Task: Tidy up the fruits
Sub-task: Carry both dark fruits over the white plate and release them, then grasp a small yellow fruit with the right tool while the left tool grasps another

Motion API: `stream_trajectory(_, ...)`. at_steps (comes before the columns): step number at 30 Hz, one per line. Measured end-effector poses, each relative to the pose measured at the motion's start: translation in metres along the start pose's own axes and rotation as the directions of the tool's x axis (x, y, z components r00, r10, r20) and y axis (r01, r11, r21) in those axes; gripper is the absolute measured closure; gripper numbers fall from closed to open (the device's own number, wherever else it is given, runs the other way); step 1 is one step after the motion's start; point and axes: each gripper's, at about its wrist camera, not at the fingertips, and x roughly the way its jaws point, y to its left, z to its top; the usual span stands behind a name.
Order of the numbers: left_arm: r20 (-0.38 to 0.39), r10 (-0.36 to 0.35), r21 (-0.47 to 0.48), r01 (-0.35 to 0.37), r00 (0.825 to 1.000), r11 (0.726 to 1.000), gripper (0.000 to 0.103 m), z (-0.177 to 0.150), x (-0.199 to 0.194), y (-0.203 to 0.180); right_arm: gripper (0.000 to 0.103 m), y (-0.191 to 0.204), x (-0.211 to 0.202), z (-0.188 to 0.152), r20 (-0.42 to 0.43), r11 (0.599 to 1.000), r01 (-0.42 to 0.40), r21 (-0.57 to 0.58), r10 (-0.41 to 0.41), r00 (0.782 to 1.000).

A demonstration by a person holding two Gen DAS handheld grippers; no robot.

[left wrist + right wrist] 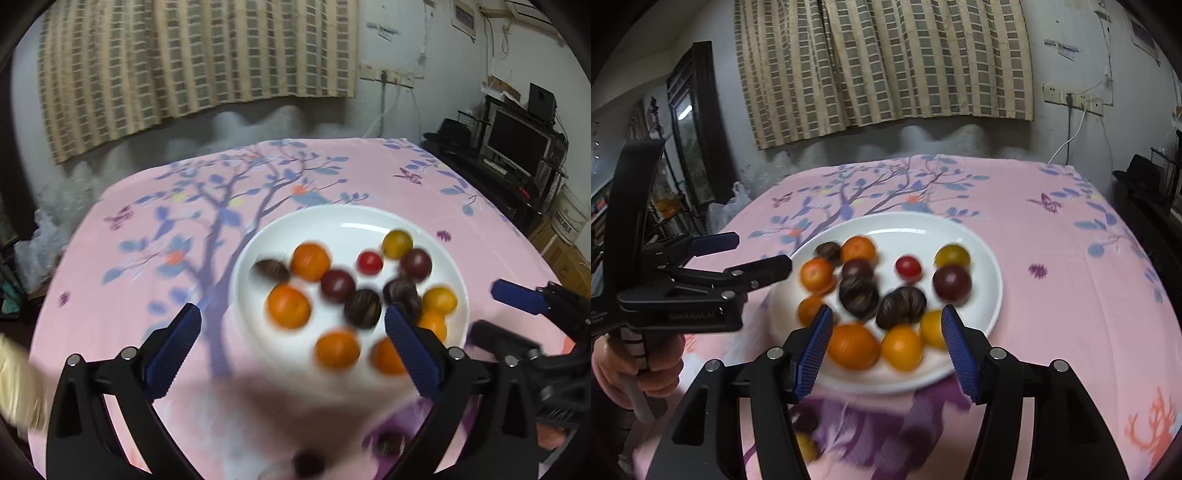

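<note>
A white plate [332,221] [982,258] on the pink tablecloth holds several small fruits: orange ones [289,306] [853,346], dark purple ones [338,285] [952,282], dark brown striped ones [363,308] [858,295], a red one [369,263] [908,267] and a yellow one [397,243] [952,255]. My left gripper [291,328] is open and empty above the plate's near left edge; it also shows in the right wrist view [762,251]. My right gripper [886,332] is open and empty over the plate's near fruits; one of its blue fingers [517,295] shows at the right of the left wrist view.
The pink tree-print tablecloth [147,229] [1071,280] covers the table. Blurred dark fruits [308,463] [805,419] lie close below the grippers. A checked curtain [886,62] hangs behind. A monitor and shelf [517,144] stand at the right.
</note>
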Motion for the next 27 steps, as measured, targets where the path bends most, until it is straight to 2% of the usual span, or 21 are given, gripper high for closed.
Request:
stream_trajectory(3, 0.014, -0.027, -0.062, 0.027, 1.0, 0.998, 0.005, -0.039, -0.024, 0.013, 0.04, 0.014, -0.01, -0.033, -0.049, 0.999, -0.044, -0.022, 0.043, 0.998)
stream_trajectory(6, -0.059, -0.066, -0.101, 0.06, 0.996, 0.993, 0.005, -0.065, -0.031, 0.017, 0.04, 0.03, -0.009, -0.065, -0.153, 0.996, -0.082, -0.042, 0.075, 0.985)
stream_trajectory(8, -0.079, -0.094, -0.115, 0.085, 0.992, 0.99, 0.005, -0.086, -0.036, 0.02, 0.04, 0.043, -0.014, -0.078, -0.182, 0.991, -0.106, -0.083, 0.089, 0.979)
stream_trajectory(12, -0.094, -0.042, -0.106, 0.032, 0.995, 0.994, 0.005, -0.114, -0.043, 0.022, 0.04, 0.062, -0.026, -0.097, -0.188, 0.981, -0.093, -0.169, 0.061, 0.98)
stream_trajectory(15, -0.11, -0.049, -0.135, 0.034, 0.993, 0.99, 0.005, -0.123, -0.043, 0.027, 0.041, 0.066, -0.024, -0.104, -0.221, 0.974, -0.103, -0.199, 0.058, 0.974)
stream_trajectory(17, -0.102, -0.041, -0.142, 0.026, 0.994, 0.99, 0.005, -0.126, -0.046, 0.03, 0.049, 0.067, -0.021, -0.106, -0.244, 0.972, -0.098, -0.211, 0.045, 0.969)
stream_trajectory(20, -0.084, -0.021, -0.143, 0.009, 0.996, 0.99, 0.005, -0.126, -0.05, 0.032, 0.053, 0.069, -0.018, -0.11, -0.268, 0.97, -0.105, -0.219, 0.044, 0.963)
stream_trajectory(23, -0.083, -0.036, -0.158, 0.023, 0.996, 0.987, 0.005, -0.126, -0.052, 0.036, 0.058, 0.075, -0.015, -0.118, -0.311, 0.961, -0.12, -0.251, 0.037, 0.95)
stream_trajectory(24, -0.089, -0.048, -0.162, 0.034, 0.995, 0.986, 0.005, -0.126, -0.052, 0.036, 0.058, 0.077, -0.016, -0.119, -0.306, 0.957, -0.106, -0.269, 0.02, 0.952)
stream_trajectory(27, -0.089, -0.077, -0.178, 0.061, 0.993, 0.982, 0.005, -0.127, -0.052, 0.037, 0.074, 0.073, -0.017, -0.119, -0.299, 0.962, -0.091, -0.258, 0.01, 0.954)
